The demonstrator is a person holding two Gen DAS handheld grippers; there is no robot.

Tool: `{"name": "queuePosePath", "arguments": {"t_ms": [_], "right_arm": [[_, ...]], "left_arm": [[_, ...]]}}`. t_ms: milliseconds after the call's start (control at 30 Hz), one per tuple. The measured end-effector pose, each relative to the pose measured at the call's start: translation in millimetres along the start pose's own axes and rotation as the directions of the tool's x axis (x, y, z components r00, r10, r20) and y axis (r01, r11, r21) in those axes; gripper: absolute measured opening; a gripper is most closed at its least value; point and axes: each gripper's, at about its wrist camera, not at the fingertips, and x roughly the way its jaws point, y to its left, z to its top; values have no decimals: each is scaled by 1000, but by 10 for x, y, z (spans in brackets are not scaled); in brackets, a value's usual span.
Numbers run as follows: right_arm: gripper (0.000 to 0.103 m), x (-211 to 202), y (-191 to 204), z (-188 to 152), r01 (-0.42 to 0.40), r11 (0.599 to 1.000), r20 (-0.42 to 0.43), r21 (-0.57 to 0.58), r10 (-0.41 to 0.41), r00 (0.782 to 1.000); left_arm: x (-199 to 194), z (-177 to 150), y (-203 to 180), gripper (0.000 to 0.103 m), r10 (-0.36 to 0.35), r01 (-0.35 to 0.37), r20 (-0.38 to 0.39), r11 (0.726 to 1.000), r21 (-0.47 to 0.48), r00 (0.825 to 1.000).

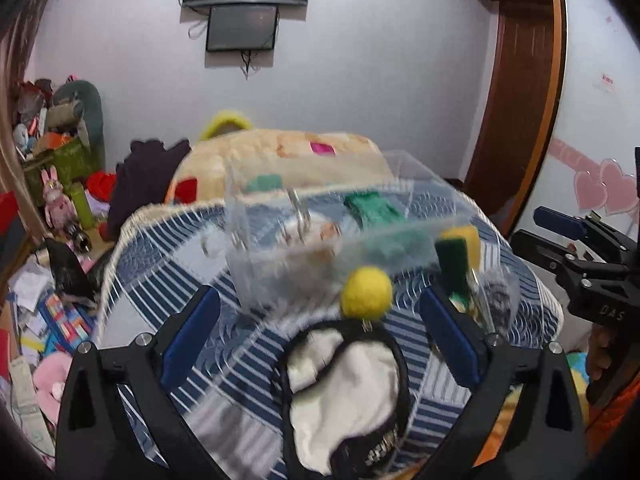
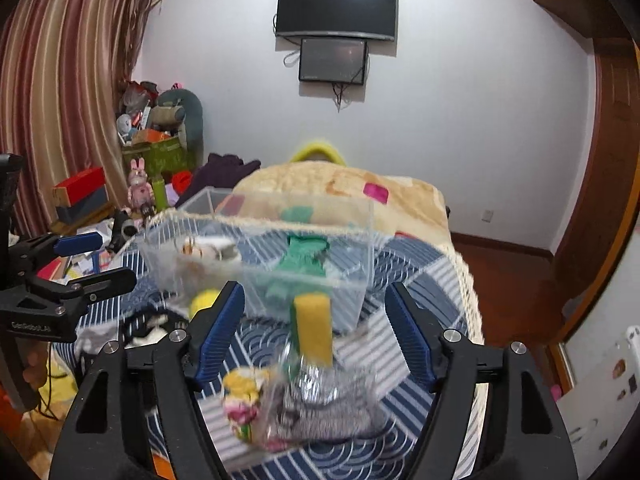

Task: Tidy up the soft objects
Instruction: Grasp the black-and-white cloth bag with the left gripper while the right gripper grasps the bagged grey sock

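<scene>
Both the left gripper (image 1: 320, 332) and right gripper (image 2: 314, 334) hang open over the bed (image 2: 420, 264), near a clear box (image 2: 260, 252).

Clear plastic organizer box (image 2: 304, 256) on the blue striped quilt, a green cloth (image 2: 306, 258) inside. Just in front, upright yellow-and-green sponge (image 2: 314, 328) beside a crinkled clear packet (image 2: 304, 396). Further left, yellow pom-pom (image 1: 366, 292) touching a black-rimmed white pouch (image 1: 344, 392).

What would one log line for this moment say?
left gripper: open, above yellow pom-pom | right gripper: open, facing sponge | clear box: on bed, holds green cloth
</scene>
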Motion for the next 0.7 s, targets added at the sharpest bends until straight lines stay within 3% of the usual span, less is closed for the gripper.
{"name": "queuePosePath", "arguments": {"t_ms": [300, 600, 700], "right_arm": [[71, 115, -103, -374, -5, 997, -84, 81, 11, 996], [71, 197, -160, -633, 10, 992, -146, 127, 8, 989], [71, 192, -171, -662, 5, 990, -151, 140, 17, 988]], "left_arm": [[209, -386, -88, 101, -56, 51, -120, 998, -47, 991], [417, -619, -21, 103, -33, 17, -199, 997, -79, 980], [410, -652, 4, 103, -36, 20, -183, 996, -89, 982]]}}
